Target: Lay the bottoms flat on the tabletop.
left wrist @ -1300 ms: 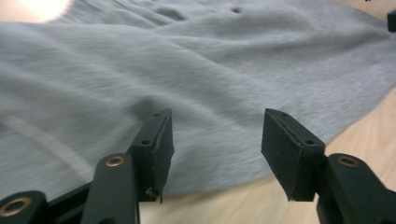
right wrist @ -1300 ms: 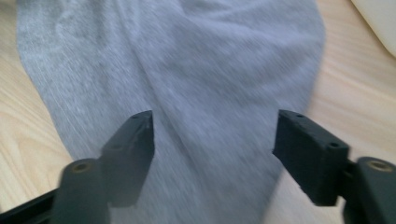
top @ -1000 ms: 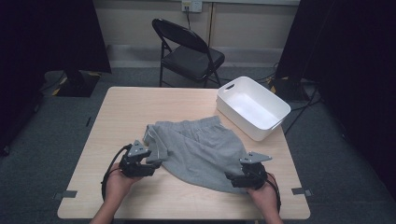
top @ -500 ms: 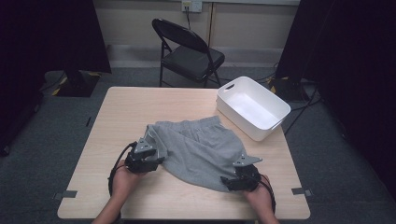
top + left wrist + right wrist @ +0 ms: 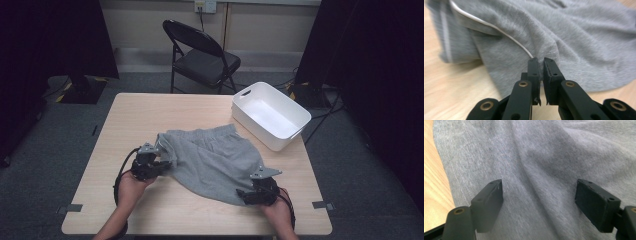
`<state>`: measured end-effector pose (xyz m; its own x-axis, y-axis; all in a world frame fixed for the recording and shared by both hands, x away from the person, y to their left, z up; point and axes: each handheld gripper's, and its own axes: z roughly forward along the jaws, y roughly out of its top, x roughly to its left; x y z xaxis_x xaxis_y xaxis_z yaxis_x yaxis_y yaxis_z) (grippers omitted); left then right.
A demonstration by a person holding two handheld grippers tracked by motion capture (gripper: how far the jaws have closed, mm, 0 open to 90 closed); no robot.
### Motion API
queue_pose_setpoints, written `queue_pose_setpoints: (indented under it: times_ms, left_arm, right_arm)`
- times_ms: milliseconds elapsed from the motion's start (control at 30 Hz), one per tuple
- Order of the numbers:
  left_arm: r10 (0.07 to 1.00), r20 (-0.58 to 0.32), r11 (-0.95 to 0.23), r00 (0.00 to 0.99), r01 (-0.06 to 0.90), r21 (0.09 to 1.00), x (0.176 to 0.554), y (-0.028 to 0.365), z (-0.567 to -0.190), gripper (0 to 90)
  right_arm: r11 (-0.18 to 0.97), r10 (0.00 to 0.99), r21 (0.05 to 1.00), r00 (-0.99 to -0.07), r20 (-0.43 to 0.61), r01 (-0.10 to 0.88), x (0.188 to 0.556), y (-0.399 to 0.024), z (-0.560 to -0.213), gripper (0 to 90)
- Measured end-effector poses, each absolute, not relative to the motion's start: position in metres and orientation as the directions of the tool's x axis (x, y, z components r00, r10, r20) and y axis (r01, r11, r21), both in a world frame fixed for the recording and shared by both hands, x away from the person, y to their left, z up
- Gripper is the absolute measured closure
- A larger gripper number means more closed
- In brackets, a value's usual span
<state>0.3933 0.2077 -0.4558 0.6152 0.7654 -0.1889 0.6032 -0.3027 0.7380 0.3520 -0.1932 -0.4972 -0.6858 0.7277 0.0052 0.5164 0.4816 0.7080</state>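
Observation:
Grey shorts (image 5: 210, 160) lie crumpled on the wooden table (image 5: 150, 110), a white drawstring (image 5: 499, 32) trailing along their waistband. At the left edge of the shorts (image 5: 574, 37) my left gripper (image 5: 161, 162) has just been closing, and in the left gripper view its jaws (image 5: 541, 61) pinch a small fold of the grey cloth. My right gripper (image 5: 246, 192) rests at the near right edge of the garment. In the right gripper view it (image 5: 539, 183) stands wide open, with flat grey fabric (image 5: 544, 157) spread between and under the jaws.
A white plastic bin (image 5: 260, 127) sits at the table's far right corner. A black folding chair (image 5: 205, 55) stands behind the table. Bare wood runs along the left and far side.
My left gripper moved right onto the shorts' left edge and its jaws closed on the cloth. The right gripper stayed where it was, still open.

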Motion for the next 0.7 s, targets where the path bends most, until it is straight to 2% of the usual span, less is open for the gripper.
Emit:
queue_pose_setpoints:
  times_ms: [100,200,400,633,700]
  left_arm:
    - [0.770,-0.149,-0.317,0.620,0.574,0.755,0.390,0.218,-0.445,83.8]
    - [0.781,-0.180,-0.297,0.598,0.609,0.735,0.389,0.231,-0.445,84.3]
    - [0.774,-0.171,-0.315,0.610,0.604,0.732,0.384,0.250,-0.452,84.4]
    - [0.780,-0.020,-0.413,0.626,0.537,0.735,0.381,0.256,-0.459,83.7]
    - [0.787,-0.019,-0.413,0.617,0.550,0.726,0.381,0.256,-0.460,83.7]
  right_arm:
    - [0.479,0.727,0.712,-0.686,0.006,0.514,0.352,-0.194,-0.498,22.1]
    - [0.474,0.726,0.719,-0.687,0.007,0.508,0.352,-0.195,-0.498,22.1]
    - [0.467,0.732,0.722,-0.682,0.009,0.511,0.351,-0.194,-0.499,22.2]
    - [0.463,0.738,0.722,-0.674,0.007,0.514,0.351,-0.193,-0.499,22.4]
    - [0.461,0.740,0.723,-0.673,0.006,0.514,0.350,-0.194,-0.499,22.4]
